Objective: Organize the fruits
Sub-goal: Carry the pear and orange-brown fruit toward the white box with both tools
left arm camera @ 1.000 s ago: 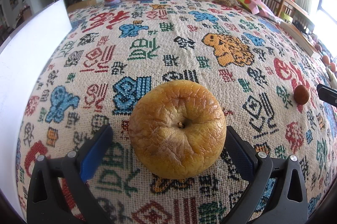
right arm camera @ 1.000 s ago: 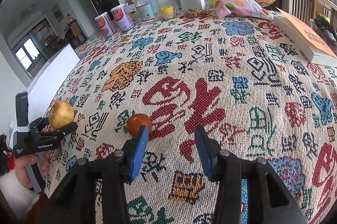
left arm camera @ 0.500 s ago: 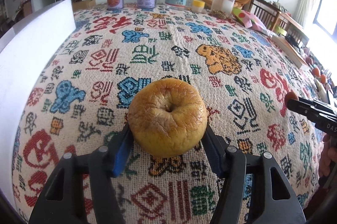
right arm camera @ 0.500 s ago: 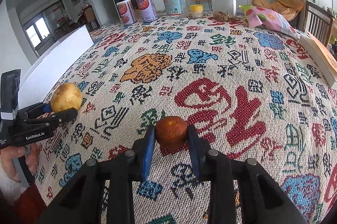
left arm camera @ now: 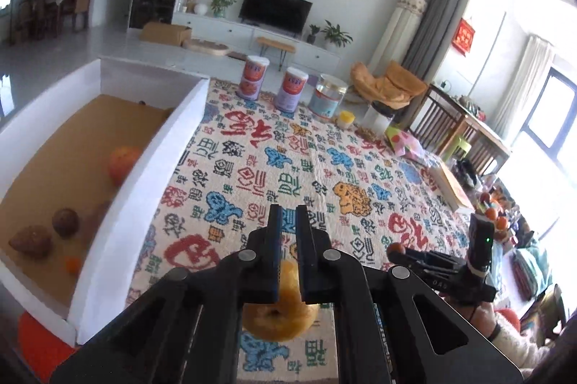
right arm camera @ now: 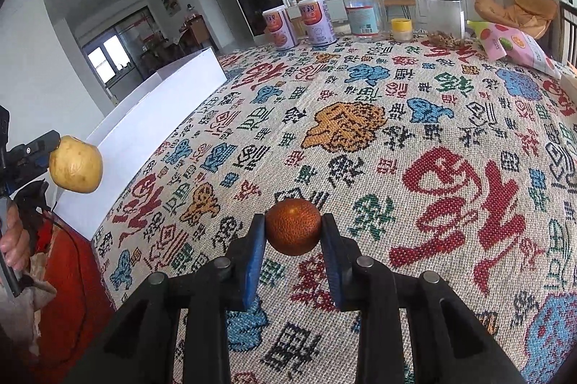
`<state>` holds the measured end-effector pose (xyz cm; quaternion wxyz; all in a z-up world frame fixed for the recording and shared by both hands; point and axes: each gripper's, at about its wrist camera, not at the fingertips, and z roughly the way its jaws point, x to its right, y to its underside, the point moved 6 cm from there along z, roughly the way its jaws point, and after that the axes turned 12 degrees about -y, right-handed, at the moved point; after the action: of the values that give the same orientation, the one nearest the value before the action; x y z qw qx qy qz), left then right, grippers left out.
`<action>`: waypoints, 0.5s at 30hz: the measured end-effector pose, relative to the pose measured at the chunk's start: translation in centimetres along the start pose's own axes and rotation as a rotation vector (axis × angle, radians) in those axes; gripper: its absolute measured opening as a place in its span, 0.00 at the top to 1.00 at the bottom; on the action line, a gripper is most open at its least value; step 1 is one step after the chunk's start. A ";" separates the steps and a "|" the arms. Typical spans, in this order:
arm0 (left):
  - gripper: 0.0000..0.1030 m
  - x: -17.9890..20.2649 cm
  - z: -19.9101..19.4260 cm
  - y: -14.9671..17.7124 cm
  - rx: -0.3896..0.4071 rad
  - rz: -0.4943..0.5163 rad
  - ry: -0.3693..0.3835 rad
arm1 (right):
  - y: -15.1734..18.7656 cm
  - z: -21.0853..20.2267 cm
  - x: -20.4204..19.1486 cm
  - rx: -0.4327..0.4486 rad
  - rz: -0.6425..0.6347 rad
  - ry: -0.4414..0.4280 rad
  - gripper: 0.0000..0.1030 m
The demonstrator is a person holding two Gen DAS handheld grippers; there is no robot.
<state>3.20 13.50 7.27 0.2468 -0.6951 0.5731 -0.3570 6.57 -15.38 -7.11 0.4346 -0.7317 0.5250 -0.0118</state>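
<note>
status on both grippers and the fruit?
Left gripper shut on yellow apple, lifted beside white box. Right gripper shut on small orange fruit, just above tablecloth. Path to box looks unobstructed.

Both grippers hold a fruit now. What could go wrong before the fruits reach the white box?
The left gripper seems to pinch the wrinkled yellow apple only near its top, so it may slip out.

The white box has a raised wall; a low carry could strike it.

The small orange fruit in the right gripper is round and might roll free.
</note>
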 end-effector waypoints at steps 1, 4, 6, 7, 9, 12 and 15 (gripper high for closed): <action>0.93 -1.1 -0.9 -1.2 0.014 -0.025 -0.005 | -0.2 0.6 -1.1 -0.014 -0.012 -0.022 0.70; 0.92 -4.9 -0.6 -3.3 0.041 -0.040 -0.119 | -1.6 3.0 -5.3 -0.052 -0.061 -0.092 0.70; 0.89 -5.8 1.6 -1.5 -0.001 -0.035 -0.133 | -2.8 5.4 -7.5 -0.096 -0.085 -0.099 0.70; 0.63 -5.6 2.1 0.3 0.025 -0.055 -0.110 | -3.4 6.5 -8.2 -0.105 -0.079 -0.109 0.70; 0.12 -3.9 3.2 4.4 0.113 0.001 -0.136 | -3.8 7.8 -9.2 -0.085 -0.038 -0.149 0.70; 0.10 -2.7 7.1 7.3 0.240 0.126 -0.327 | -3.1 7.9 -9.8 -0.071 -0.032 -0.143 0.70; 0.17 -4.1 11.8 7.3 0.103 0.053 -0.293 | -2.7 7.0 -9.3 -0.066 -0.034 -0.097 0.70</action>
<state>7.46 15.05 -6.46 0.3724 -0.7107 0.5301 -0.2741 7.72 -3.63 -5.64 0.4350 -0.7540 0.4910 0.0339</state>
